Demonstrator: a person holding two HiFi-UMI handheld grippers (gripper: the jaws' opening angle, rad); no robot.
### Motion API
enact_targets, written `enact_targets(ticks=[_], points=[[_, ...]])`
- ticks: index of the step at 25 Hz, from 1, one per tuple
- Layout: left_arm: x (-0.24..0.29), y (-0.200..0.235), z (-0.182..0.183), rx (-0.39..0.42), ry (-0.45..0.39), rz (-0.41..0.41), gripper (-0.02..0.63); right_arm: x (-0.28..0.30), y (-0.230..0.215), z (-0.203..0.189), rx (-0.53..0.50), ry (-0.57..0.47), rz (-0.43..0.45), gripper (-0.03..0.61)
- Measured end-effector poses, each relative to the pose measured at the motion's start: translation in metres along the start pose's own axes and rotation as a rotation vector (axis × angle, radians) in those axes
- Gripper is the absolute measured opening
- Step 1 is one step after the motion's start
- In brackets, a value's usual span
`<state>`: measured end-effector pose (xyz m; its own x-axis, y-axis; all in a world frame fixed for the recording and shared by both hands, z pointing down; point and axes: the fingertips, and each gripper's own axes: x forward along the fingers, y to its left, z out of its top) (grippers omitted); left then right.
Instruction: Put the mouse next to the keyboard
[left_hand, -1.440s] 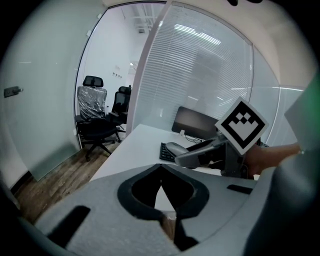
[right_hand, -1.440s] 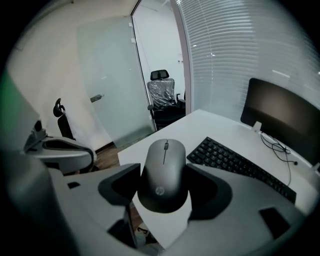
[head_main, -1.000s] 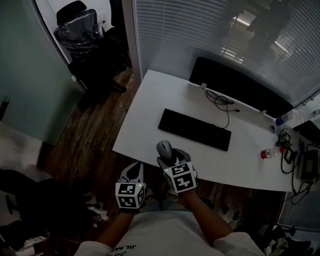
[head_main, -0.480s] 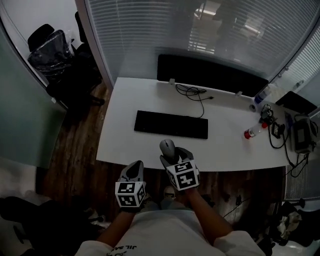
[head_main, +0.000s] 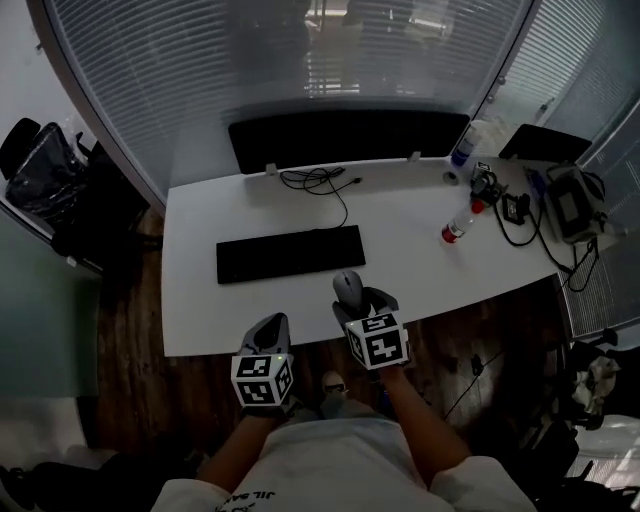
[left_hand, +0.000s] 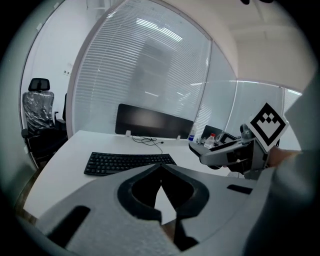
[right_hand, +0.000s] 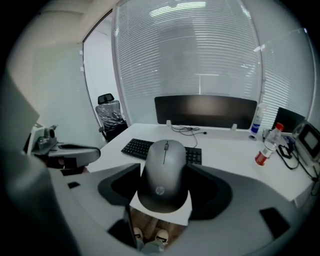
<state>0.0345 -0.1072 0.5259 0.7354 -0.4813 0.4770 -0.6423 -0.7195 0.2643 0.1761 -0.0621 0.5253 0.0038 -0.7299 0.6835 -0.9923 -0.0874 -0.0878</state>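
A grey mouse (head_main: 348, 287) sits between the jaws of my right gripper (head_main: 352, 296), which is shut on it just above the front edge of the white desk (head_main: 430, 275). In the right gripper view the mouse (right_hand: 166, 172) fills the gap between the jaws, button end facing the desk. The black keyboard (head_main: 290, 254) lies flat on the desk, just beyond and to the left of the mouse, and shows again as the keyboard (right_hand: 136, 146) behind it. My left gripper (head_main: 270, 324) hangs at the desk's front edge, left of the right one, shut with nothing in it (left_hand: 160, 167).
A black monitor (head_main: 345, 137) stands along the desk's back edge with a loose cable (head_main: 320, 180) in front of it. A red-capped bottle (head_main: 457, 226), a spray bottle (head_main: 465, 148) and chargers (head_main: 570, 205) crowd the right end. An office chair (head_main: 45, 170) stands at the left.
The view has swung so the desk now lies squarely ahead. Both grippers have come along with the person to the desk's front edge, the mouse still held in the right one.
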Motion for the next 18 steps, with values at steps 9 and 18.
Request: enact_targets(ticks=[9,18], points=[[0.046,-0.042,0.014,0.052,0.021,-0.07,0.002,-0.012,-0.074,-0.019,0.106,0.008,-0.097,0.291],[0.082,-0.05,0.01,0.063,0.06,-0.064,0.002,0.015,-0.118,-0.03,0.153,0.052,-0.123,0.291]])
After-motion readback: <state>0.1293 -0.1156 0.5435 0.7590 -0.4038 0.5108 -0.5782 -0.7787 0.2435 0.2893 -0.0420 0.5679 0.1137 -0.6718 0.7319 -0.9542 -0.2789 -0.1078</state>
